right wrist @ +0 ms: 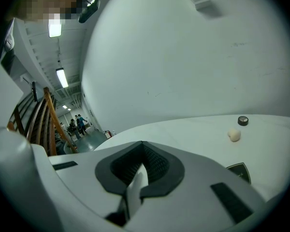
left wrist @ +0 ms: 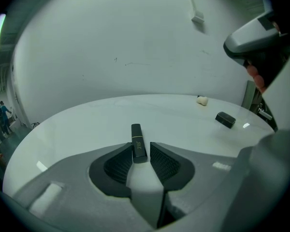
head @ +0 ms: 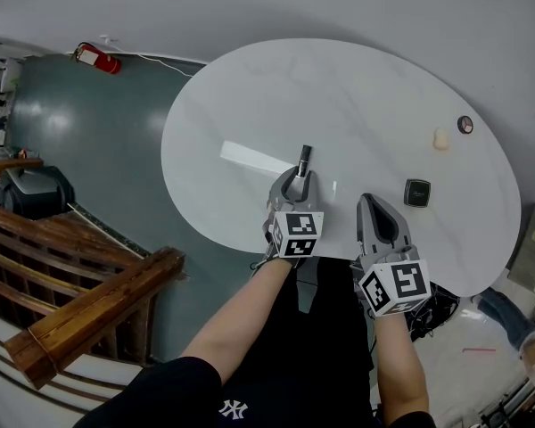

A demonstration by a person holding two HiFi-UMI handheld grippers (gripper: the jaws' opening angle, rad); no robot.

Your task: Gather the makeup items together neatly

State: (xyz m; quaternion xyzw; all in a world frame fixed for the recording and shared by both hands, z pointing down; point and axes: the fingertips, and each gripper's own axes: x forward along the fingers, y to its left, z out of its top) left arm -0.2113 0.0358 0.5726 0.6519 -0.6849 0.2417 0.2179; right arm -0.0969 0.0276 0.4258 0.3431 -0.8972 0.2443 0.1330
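Note:
A black lipstick tube (head: 305, 158) sticks out forward from my left gripper (head: 300, 176), over the near-middle of the white oval table (head: 357, 87). In the left gripper view the tube (left wrist: 137, 142) sits between the ribbed pads of that gripper (left wrist: 144, 148), which is shut on it. My right gripper (head: 374, 205) hovers at the near edge with its jaws (right wrist: 142, 150) shut and nothing between them. To its right lies a black square compact (head: 417, 193). Farther back rest a beige sponge (head: 441, 139) and a small round dark jar (head: 465, 124).
The tabletop ends just under both grippers. A wooden railing (head: 80, 301) and a dark floor lie to the left, with a red fire extinguisher (head: 96, 58) by the wall. A person's arm (head: 517, 324) shows at the lower right.

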